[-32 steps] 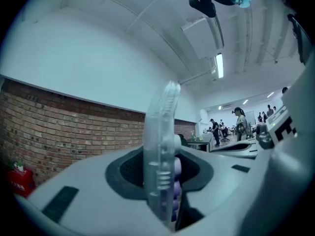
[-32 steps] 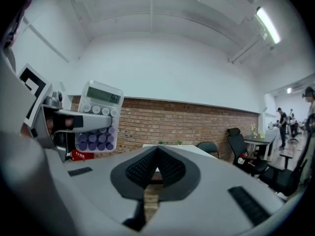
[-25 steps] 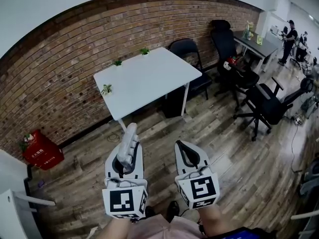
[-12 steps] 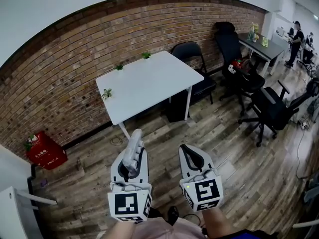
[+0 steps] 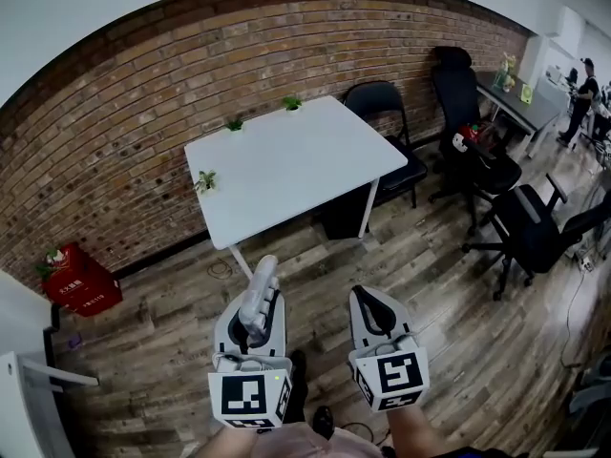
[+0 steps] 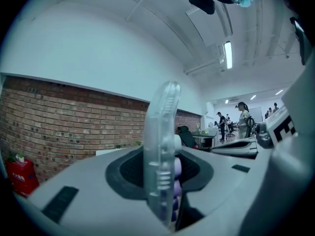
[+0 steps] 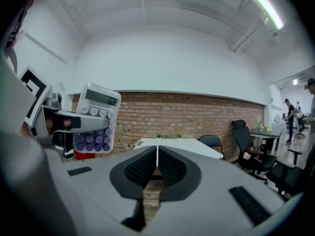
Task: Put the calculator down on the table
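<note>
Calculator (image 5: 262, 277): gripped edge-on by left gripper (image 5: 255, 303), long axis upright.
Right gripper (image 5: 372, 300): clenched, nothing held.
Table (image 5: 286, 165): seen ahead (well apart).

Brick wall (image 5: 124, 132) behind white table (image 5: 286, 165), wood floor (image 5: 458, 332), blk chairs (image 5: 530, 232) at rt, red box (image 5: 78, 280) at lt.

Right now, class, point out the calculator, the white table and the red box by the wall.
calculator (image 5: 259, 296): head view, its pale side edge.
white table (image 5: 286, 165): head view, bare middle of its top.
red box (image 5: 81, 281): head view, its top face.
</note>
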Motion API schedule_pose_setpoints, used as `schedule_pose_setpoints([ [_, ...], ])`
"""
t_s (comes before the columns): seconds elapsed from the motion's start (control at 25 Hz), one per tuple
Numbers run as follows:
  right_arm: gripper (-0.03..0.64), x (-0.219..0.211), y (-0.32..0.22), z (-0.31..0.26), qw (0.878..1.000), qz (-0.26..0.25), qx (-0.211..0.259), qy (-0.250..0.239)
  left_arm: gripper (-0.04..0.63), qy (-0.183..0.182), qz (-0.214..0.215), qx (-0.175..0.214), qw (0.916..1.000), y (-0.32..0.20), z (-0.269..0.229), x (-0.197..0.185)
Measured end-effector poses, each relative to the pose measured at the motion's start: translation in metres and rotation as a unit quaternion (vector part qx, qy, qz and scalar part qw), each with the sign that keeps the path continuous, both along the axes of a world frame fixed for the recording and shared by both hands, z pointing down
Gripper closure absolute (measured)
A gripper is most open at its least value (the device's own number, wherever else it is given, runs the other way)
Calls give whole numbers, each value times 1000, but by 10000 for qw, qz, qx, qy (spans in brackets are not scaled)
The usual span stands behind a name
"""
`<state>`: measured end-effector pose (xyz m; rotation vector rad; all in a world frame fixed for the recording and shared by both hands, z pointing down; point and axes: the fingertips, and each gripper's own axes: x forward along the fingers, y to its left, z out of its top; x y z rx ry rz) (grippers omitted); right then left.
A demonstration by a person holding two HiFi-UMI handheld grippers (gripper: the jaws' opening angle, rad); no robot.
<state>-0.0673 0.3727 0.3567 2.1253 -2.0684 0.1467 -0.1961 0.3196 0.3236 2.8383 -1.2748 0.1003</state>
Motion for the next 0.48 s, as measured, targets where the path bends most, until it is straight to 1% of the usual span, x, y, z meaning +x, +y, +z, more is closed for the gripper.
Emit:
schedule_pose_setpoints([
  [0.16,607,7,-51,10,9999,-20,-116,-127,460,2,39,-62,10000,-50,6,10],
  [0.36,611,11,-122,9,9998,-46,-171,-90,460,-18,65,-150,9999,-118,10,17],
  [0.48,614,16,-159,1,9999,-4,-129,-46,460,-2,115,-103,9999,-158,4,21],
])
